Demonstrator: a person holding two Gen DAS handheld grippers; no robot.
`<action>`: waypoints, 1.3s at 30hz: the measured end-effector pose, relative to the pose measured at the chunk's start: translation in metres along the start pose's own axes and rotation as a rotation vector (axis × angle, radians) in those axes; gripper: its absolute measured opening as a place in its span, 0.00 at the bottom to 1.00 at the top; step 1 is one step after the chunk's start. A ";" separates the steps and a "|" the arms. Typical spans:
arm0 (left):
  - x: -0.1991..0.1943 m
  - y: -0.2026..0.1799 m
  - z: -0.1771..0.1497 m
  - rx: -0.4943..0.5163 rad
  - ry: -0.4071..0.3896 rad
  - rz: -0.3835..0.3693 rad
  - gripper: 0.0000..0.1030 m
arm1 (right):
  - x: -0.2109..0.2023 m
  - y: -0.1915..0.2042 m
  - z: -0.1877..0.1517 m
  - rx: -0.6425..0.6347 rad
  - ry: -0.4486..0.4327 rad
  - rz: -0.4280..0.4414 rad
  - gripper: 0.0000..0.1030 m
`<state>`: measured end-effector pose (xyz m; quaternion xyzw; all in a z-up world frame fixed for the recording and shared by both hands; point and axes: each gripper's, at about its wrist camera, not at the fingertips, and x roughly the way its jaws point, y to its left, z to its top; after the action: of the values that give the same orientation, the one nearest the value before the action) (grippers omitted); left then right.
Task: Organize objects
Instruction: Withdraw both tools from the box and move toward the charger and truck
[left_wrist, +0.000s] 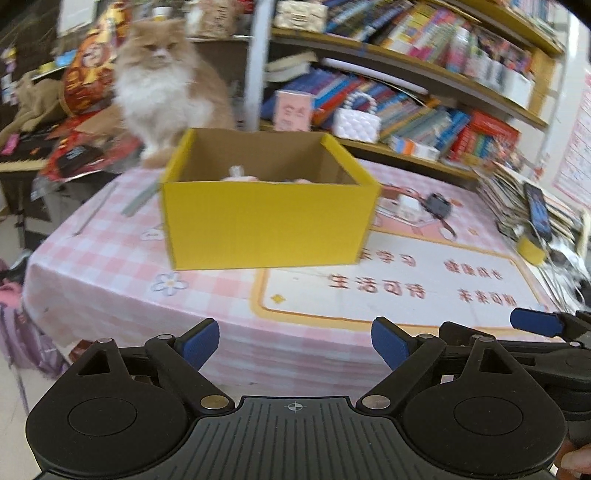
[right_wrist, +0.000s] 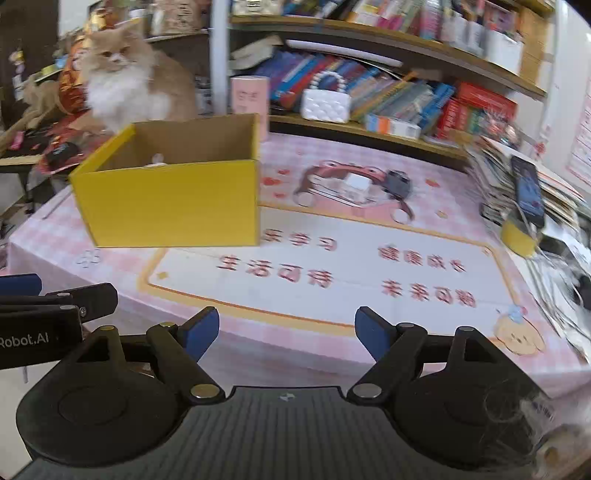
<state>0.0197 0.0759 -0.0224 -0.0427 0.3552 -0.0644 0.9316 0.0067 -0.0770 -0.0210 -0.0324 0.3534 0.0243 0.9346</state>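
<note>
A yellow cardboard box (left_wrist: 266, 221) stands open on the pink checked tablecloth (left_wrist: 110, 258), with a few pale items barely showing inside. It also shows in the right wrist view (right_wrist: 173, 206). A white charger (right_wrist: 356, 184) and a black watch (right_wrist: 397, 182) lie on the cloth right of the box; they show in the left wrist view too, the charger (left_wrist: 406, 203) and the watch (left_wrist: 437, 206). My left gripper (left_wrist: 295, 343) is open and empty at the table's near edge. My right gripper (right_wrist: 286, 334) is open and empty beside it.
A fluffy orange and white cat (left_wrist: 166, 81) sits behind the box. Bookshelves (left_wrist: 406, 92) run along the back. A stack of papers with a phone (right_wrist: 528, 188) and a yellow tape roll (right_wrist: 517, 236) sit at the right edge. Clutter fills the left side (left_wrist: 74, 140).
</note>
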 end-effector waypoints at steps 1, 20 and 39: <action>0.002 -0.005 0.000 0.016 0.006 -0.011 0.89 | 0.000 -0.004 -0.001 0.012 0.004 -0.013 0.78; 0.052 -0.094 0.025 0.117 0.046 -0.091 0.89 | 0.021 -0.104 -0.001 0.140 0.056 -0.131 0.81; 0.131 -0.176 0.090 -0.049 0.026 0.015 0.89 | 0.110 -0.218 0.077 0.082 0.052 0.000 0.81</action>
<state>0.1614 -0.1148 -0.0194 -0.0618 0.3691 -0.0490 0.9260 0.1542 -0.2856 -0.0268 0.0050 0.3784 0.0090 0.9256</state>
